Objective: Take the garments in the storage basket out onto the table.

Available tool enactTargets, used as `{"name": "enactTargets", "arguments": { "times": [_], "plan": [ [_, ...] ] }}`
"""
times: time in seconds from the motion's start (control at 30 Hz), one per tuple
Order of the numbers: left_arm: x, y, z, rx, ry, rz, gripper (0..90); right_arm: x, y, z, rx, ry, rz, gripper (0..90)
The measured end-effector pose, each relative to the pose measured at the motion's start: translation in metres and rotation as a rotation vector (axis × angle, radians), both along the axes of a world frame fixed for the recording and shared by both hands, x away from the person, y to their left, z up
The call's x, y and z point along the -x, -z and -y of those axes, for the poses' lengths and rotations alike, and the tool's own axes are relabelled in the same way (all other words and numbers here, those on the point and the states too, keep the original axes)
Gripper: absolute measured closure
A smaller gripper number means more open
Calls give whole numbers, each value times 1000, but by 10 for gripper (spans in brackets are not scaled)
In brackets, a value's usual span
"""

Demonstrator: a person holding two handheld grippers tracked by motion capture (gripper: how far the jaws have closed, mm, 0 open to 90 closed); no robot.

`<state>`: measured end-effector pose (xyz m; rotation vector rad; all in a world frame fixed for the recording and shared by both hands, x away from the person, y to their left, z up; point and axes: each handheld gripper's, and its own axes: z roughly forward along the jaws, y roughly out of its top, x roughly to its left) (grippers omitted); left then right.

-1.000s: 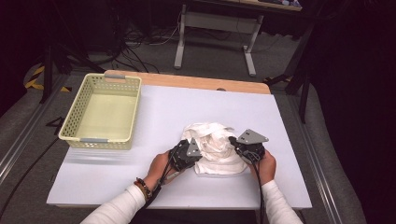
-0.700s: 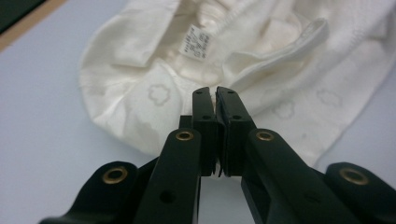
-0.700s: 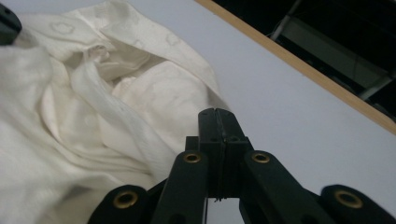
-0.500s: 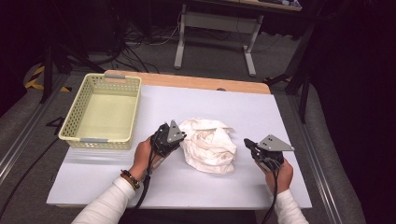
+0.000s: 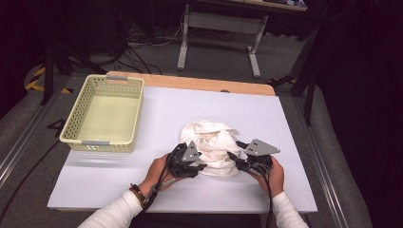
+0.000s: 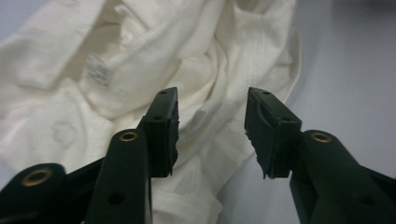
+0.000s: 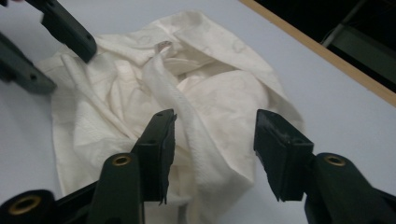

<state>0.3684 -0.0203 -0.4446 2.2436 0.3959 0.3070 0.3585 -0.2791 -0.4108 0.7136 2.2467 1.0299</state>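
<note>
A crumpled white garment (image 5: pixel 211 145) lies in a heap on the white tabletop (image 5: pixel 161 107), near its front. My left gripper (image 5: pixel 198 166) is at the heap's near left edge and my right gripper (image 5: pixel 234 159) at its near right edge. In the left gripper view the jaws (image 6: pixel 212 100) stand apart over folds of the garment (image 6: pixel 140 56), with a small label showing; they have just been opening and the pads press on nothing. In the right gripper view the jaws (image 7: pixel 215 119) have also just been opening, above a twisted fold (image 7: pixel 187 107). The left gripper's fingers (image 7: pixel 70 32) show beyond the cloth.
An empty pale yellow mesh basket (image 5: pixel 81 116) stands on the table's left side. A wooden strip (image 5: pixel 199 84) runs along the far edge. Beyond it are a metal stand (image 5: pixel 218 28) and cables on the floor. A person's hands and white sleeves come in from the bottom.
A second ago both grippers were at the garment. Half a second ago they were drawn apart to either side of it. Now both are back at its near edge with jaws apart.
</note>
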Motion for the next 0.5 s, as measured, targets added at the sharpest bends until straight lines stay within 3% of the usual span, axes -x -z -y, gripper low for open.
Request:
{"name": "enactTargets", "arguments": {
  "times": [0.03,0.13,0.2,0.27,0.3,0.37,0.5],
  "plan": [
    [-2,4,3,-8,-1,-14,546,-3,3,-4,15,-9,-15,485],
    [-9,14,8,-43,8,-54,603,-12,12,-11,64,14,-24,598],
    [-11,14,7,-43,-7,-53,733,-18,18,-11,77,18,-41,761],
    [-13,15,6,-46,0,-49,830,-18,21,-10,84,20,-30,854],
    [-13,14,5,-43,-2,-51,854,-16,21,-9,88,24,-20,859],
    [-13,13,4,-60,1,-41,861,-15,19,-9,94,34,-6,863],
    [-10,0,-5,-75,-17,43,866,-5,5,3,67,84,66,871]
  ]
}}
